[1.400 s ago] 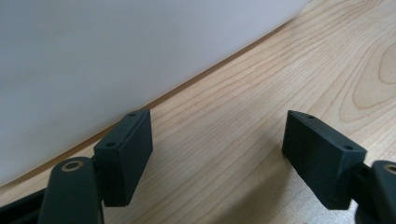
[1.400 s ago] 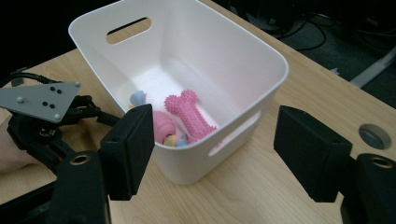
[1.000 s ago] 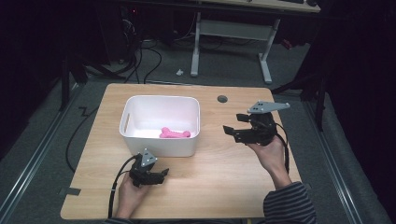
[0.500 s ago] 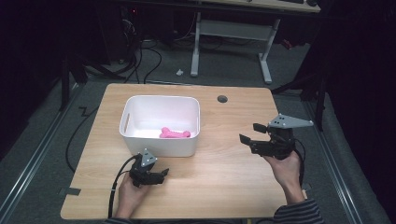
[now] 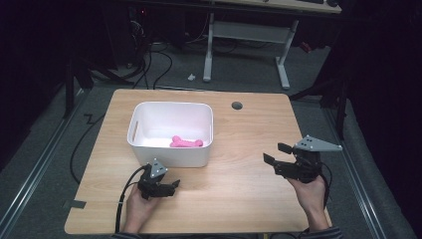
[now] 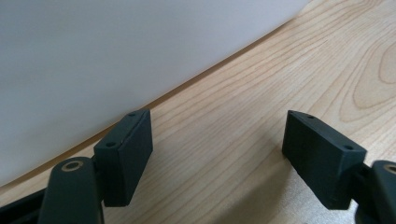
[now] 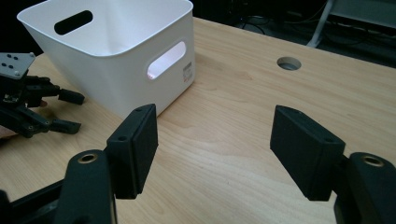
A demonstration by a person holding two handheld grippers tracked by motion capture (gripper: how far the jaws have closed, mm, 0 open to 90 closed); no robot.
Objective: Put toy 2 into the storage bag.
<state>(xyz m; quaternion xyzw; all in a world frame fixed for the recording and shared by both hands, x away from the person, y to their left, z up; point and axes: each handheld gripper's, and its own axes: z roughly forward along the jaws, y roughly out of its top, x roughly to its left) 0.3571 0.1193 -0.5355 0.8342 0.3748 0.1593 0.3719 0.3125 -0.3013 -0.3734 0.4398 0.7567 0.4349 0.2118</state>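
- Right gripper (image 5: 276, 154), jaws wide and empty, hovers over the table's (image 5: 239, 194) right side, well apart from the white bin (image 5: 171, 133).
- Left gripper (image 5: 169, 186), also wide, rests just beside the bin's near wall.
- Pink toy (image 5: 186, 143) lies lengthwise across the bin floor, nearer the left hand.
- Since earlier, the right gripper has pulled back.

We look along the left gripper (image 6: 217, 154), its two black jaws spread wide with only bare wood grain between them. The light wooden tabletop (image 6: 261, 88) runs beneath, and just beyond the left jaw rises the plain white wall of a bin (image 6: 116, 51), standing on the tabletop.
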